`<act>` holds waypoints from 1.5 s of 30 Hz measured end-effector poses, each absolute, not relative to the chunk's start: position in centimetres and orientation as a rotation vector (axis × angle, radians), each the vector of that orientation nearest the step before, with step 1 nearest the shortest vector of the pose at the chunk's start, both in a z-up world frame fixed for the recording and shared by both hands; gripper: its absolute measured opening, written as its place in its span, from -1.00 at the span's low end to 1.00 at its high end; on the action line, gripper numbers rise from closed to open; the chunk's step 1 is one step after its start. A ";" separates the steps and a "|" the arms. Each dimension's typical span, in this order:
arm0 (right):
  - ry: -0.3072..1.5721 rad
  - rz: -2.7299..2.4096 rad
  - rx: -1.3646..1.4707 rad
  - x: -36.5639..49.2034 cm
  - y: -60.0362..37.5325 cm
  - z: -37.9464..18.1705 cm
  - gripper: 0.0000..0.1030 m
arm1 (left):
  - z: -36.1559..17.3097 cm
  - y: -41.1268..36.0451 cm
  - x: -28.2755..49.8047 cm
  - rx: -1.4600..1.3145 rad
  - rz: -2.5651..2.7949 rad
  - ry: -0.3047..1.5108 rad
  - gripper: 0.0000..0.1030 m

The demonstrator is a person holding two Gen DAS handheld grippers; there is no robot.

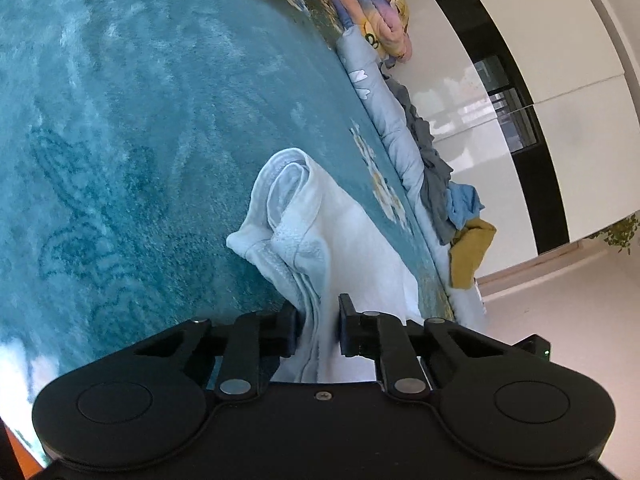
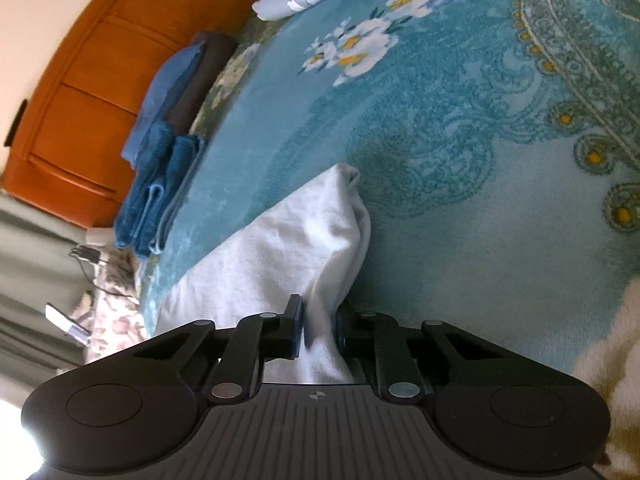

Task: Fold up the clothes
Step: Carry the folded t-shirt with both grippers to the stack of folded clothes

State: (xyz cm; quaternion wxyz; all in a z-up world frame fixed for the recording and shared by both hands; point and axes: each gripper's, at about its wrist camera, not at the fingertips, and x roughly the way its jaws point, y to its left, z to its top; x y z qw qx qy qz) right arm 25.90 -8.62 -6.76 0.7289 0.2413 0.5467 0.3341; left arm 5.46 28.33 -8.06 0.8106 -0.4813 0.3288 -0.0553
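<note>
Bed: a teal plush blanket (image 1: pixel 120 140) with white flowers and paisley is covering the bed and is being used as the folding area.
Headboard: an orange-brown wooden headboard (image 2: pixel 92 92) is showing behind the far edge of the bed in the right wrist view.
Done so far: a stack of folded items (image 2: pixel 168 148), blue, dark brown and teal, is lying at the blanket's edge by the headboard; this is being judged as the finished share of the task.
Left to do: a heap of unfolded clothes (image 1: pixel 448 200), grey, blue and mustard, is lying along the pale quilt (image 1: pixel 396 140) at the bed's side, so several pieces are being judged as still waiting.
Garment in hand: a white garment (image 1: pixel 344 236) is lying partly bunched on the blanket, one end rolled over, apparently only at the start of its fold.
Left tool: the left tool (image 1: pixel 318 332) is being held nearly closed, its pads pinching a gathered edge of the white garment.
Right tool: the right tool (image 2: pixel 318 332) is likewise being held nearly closed on another part of the white cloth (image 2: pixel 296 248), which is rising in a ridge ahead of it.
</note>
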 end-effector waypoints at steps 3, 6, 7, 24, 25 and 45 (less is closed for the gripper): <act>1.208 0.726 0.544 25.9 -8.8 -7.0 -0.75 | -8.5 28.5 5.2 -1.002 -0.096 0.729 -0.73; 1.202 0.727 0.555 25.8 -9.0 -7.3 -0.75 | -8.9 28.9 5.0 -0.961 -0.085 0.759 -0.73; 1.199 0.723 0.563 25.7 -9.2 -7.4 -0.75 | -9.0 29.1 4.9 -0.943 -0.084 0.769 -0.73; 1.120 0.815 0.513 26.3 -8.0 -3.2 -0.83 | -11.1 36.2 -1.2 -0.830 -0.067 0.684 -0.84; 1.119 0.819 0.505 26.3 -7.8 -2.8 -0.83 | -11.2 36.8 -1.7 -0.827 -0.072 0.674 -0.84; 1.094 0.917 0.388 30.0 1.1 3.7 -0.83 | -18.4 58.8 -14.9 -0.819 -0.087 0.556 -0.84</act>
